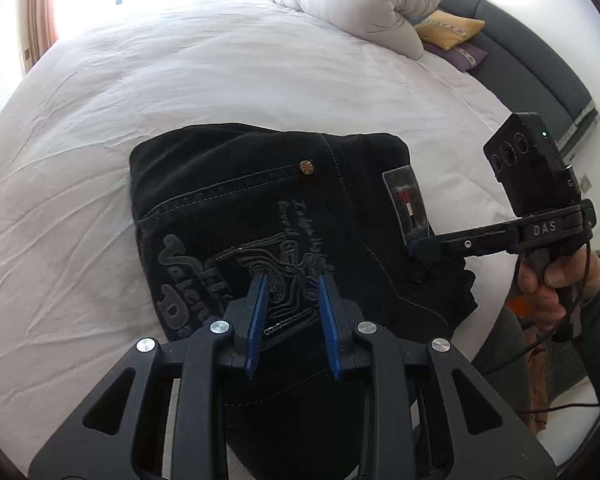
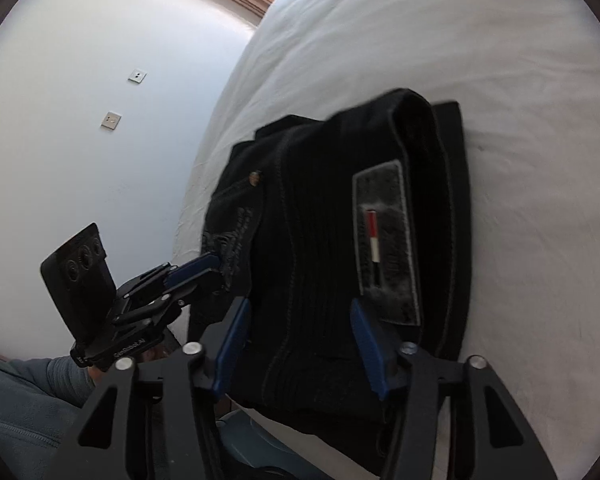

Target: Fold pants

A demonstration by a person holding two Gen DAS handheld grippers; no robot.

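Spreading wide, a wrinkled white bed [image 1: 180, 92] carries folded black denim pants [image 1: 260, 208], a thick rectangular bundle near its edge. Both blue-padded tools, left tool [image 1: 294, 320] and right tool [image 2: 300, 344], gape unclenched over it.

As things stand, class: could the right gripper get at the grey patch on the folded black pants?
Probably yes. The right gripper hangs open right over the pants, with the patch just ahead of its fingers and nothing lying between them.
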